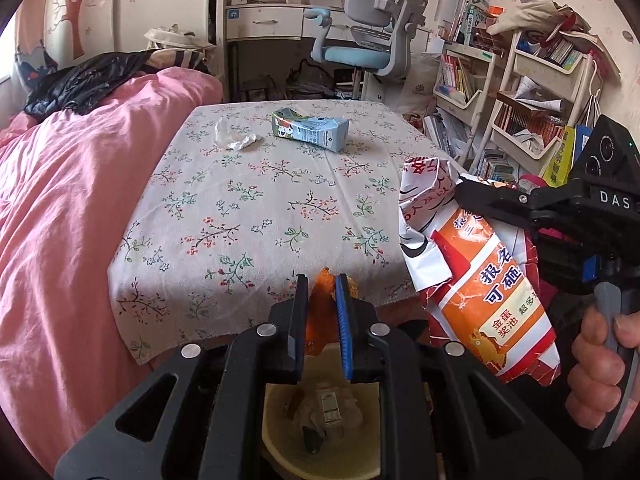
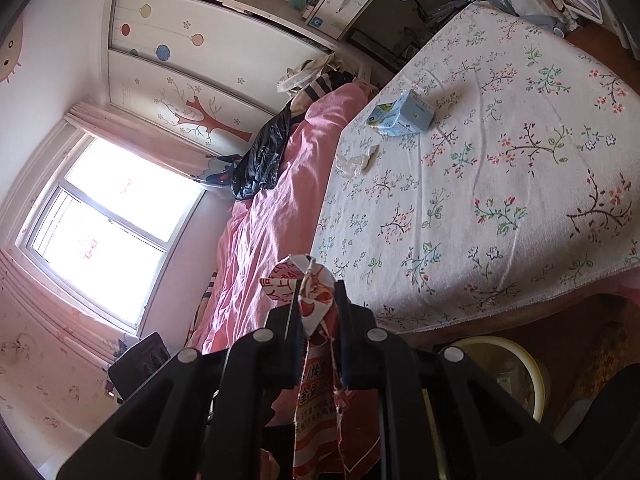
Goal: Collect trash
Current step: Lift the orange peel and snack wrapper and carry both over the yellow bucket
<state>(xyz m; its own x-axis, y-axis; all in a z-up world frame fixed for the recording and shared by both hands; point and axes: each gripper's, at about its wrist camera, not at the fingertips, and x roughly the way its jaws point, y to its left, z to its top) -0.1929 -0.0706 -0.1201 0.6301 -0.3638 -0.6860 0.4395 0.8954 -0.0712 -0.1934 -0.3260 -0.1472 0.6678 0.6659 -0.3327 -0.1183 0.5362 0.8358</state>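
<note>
Here, the left gripper (image 1: 323,284) jaws clamp an orange peel scrap (image 1: 318,312) over the cream bin (image 1: 276,452); at three o'clock, the right gripper (image 2: 318,284) jaws pinch a crumpled orange-and-white wrapper (image 2: 316,364).

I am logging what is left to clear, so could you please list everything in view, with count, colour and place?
Drink carton: one, pale blue and green, lying on the far part of the table.
Crumpled wrapper: one, whitish, left of the carton.
Table: one, white floral cloth, beside the bed.
Orange peel: one piece, orange, between the left gripper's pads.
Torn paper flyer: one, orange, red and white, hanging from the right gripper.
Bin: one, cream, below the table's near edge, trash inside.
Bed cover: one, pink, left.
Desk chair: one, grey and blue, behind.
Left gripper: black, closed on the peel.
Right gripper: black, closed on the flyer.
Hand: one, on the right gripper's handle.
</note>
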